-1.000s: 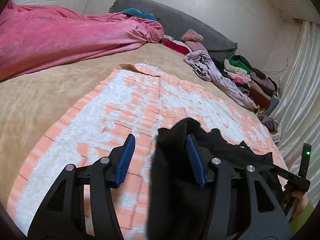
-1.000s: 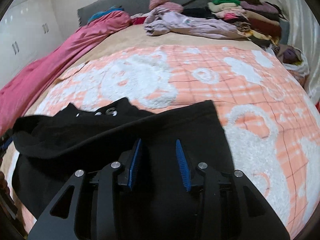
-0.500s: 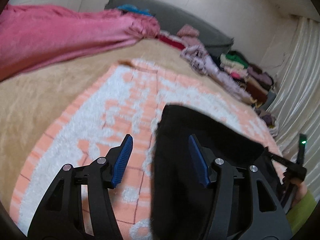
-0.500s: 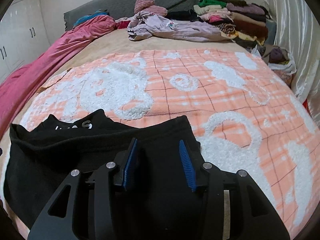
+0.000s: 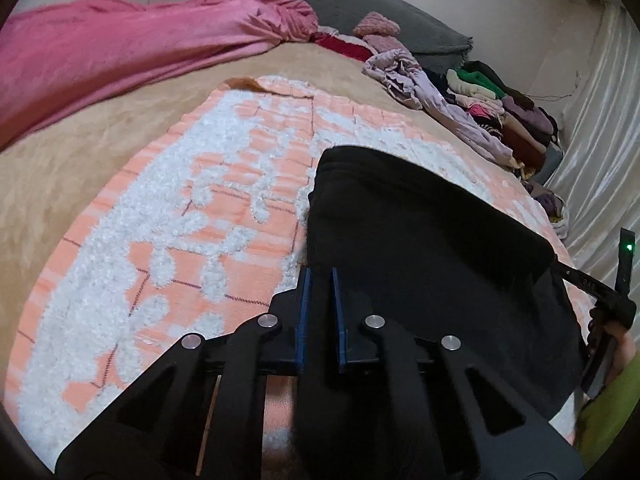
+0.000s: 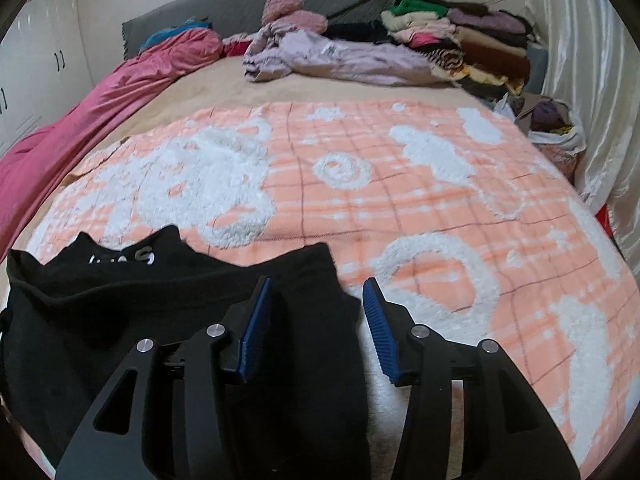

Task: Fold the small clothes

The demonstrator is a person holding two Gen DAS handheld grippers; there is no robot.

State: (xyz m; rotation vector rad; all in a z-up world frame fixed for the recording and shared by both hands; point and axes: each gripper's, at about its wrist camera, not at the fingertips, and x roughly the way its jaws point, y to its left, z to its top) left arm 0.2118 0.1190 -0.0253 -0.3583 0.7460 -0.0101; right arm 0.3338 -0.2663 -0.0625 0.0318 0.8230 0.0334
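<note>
A black garment (image 5: 420, 232) with white lettering near its collar (image 6: 120, 320) lies on the orange-and-white blanket (image 6: 400, 184). In the left wrist view my left gripper (image 5: 320, 280) is shut on the garment's near left edge, with black fabric pinched between the blue pads. My right gripper (image 6: 316, 292) stands open over the garment's right corner. The fabric lies between its jaws, and its right fingertip (image 6: 374, 300) is over the blanket. At the right edge of the left wrist view the right gripper (image 5: 600, 292) shows with a hand and a green sleeve.
A pink cover (image 5: 120, 40) lies along the bed's left side. A lilac garment (image 6: 340, 56) and a pile of folded clothes (image 6: 460, 40) sit at the back near the grey headboard (image 6: 240, 12). A pale curtain (image 6: 580, 60) hangs on the right.
The left jaws have closed onto the garment's left edge and sunk a little. The garment has spread flatter on the blanket. The right gripper now stands over the garment's right corner.
</note>
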